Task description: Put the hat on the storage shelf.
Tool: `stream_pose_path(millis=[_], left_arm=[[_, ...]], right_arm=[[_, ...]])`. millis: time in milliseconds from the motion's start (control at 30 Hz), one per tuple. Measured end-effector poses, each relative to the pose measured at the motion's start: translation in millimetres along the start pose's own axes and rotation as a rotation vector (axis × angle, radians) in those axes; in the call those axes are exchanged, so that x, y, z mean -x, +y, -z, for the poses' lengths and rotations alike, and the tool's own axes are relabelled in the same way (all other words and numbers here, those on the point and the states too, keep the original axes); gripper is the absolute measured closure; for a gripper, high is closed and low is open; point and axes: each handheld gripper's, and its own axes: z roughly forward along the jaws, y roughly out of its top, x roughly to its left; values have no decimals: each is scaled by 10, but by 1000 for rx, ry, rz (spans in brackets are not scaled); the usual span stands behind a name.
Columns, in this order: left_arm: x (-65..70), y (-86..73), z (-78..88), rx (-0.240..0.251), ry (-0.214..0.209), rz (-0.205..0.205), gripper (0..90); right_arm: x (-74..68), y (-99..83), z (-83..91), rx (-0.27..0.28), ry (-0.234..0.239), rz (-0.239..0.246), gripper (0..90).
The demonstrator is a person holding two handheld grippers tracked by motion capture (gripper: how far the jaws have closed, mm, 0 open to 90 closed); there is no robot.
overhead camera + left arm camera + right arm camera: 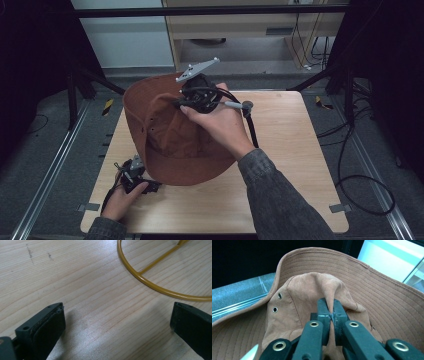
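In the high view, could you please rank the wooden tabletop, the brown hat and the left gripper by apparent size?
1. wooden tabletop
2. brown hat, held nearer the camera, so it may look oversized
3. left gripper

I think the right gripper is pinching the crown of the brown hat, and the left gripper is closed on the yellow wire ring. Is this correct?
Not quite. The left gripper is open over bare table, apart from the yellow wire ring, as the left gripper view shows. The right gripper does pinch the brown hat crown.
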Motion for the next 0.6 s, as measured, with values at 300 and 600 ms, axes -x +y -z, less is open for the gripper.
stream_pose_path(millis=[300, 600], left_arm=[[0, -1, -1, 2, -1, 0, 0], [0, -1, -2, 3, 0, 0, 0]], right_arm=[[-15, -14, -51, -15, 2, 11, 871], [11, -43, -106, -21, 7, -5, 868]])
